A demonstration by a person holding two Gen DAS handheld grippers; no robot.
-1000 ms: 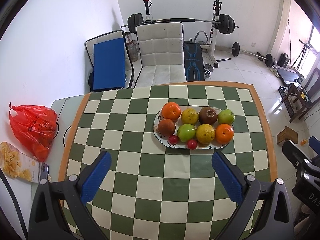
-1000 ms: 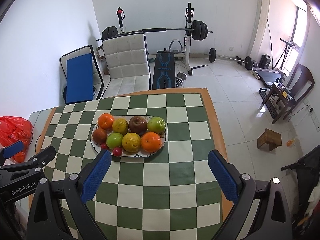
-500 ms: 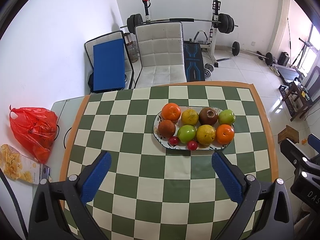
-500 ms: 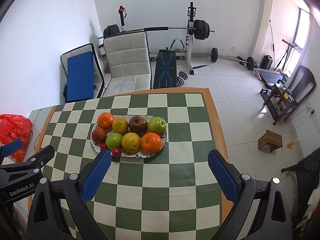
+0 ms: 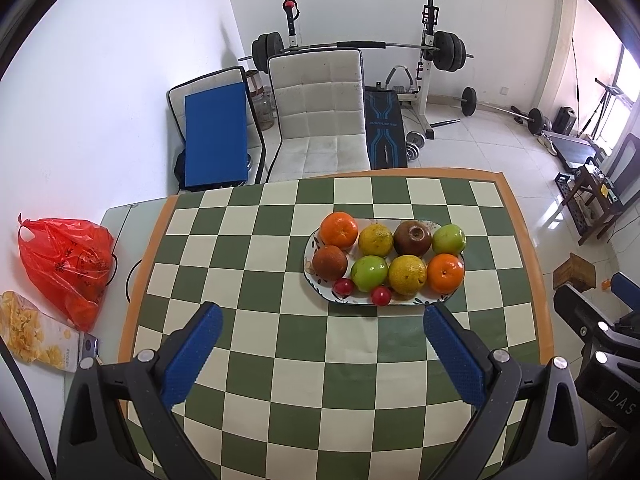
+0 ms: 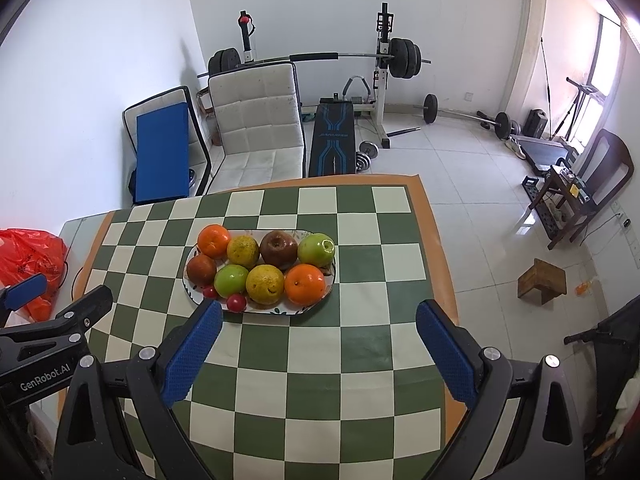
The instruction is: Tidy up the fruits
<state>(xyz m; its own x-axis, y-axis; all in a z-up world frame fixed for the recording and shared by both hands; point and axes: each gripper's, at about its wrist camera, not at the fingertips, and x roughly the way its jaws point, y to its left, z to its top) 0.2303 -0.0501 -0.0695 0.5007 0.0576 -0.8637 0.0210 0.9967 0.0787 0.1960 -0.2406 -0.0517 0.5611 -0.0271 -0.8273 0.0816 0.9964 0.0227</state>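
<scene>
Both cameras have edged slightly over the last second: the plate sits a touch lower in each view than before, while the fruit on it has kept its arrangement. Nearest the lens, the left gripper (image 5: 323, 348) hangs above the green-and-cream checkered tablecloth (image 5: 304, 344) with its blue-padded fingers spread wide and nothing between them. The right gripper (image 6: 318, 344) is likewise wide open and empty, its left finger tip lying visually just in front of the plate's near rim.

Beyond the fingertips, the oval patterned plate (image 5: 316, 286) rests on the tablecloth, right of centre in the left view. On its near edge lie two small red fruits (image 5: 344, 286), one beside the other. Behind them runs a front row: a brown fruit (image 5: 329, 262), a green apple (image 5: 370, 273), a mottled yellow citrus (image 5: 407, 275) and an orange (image 5: 445, 273), each touching its neighbour. The back row holds another orange (image 5: 339, 230), a second yellow citrus (image 5: 375, 240), a dark brown fruit (image 5: 412, 237) and a second green apple (image 5: 449, 239).

Off the cloth to the left, a red plastic bag (image 5: 66, 264) and a snack packet (image 5: 32, 334) sit on the table edge. Past the table stand a white padded chair (image 5: 320, 116), a blue cushion (image 5: 215, 136) and a barbell rack (image 5: 360, 46) against the wall.
</scene>
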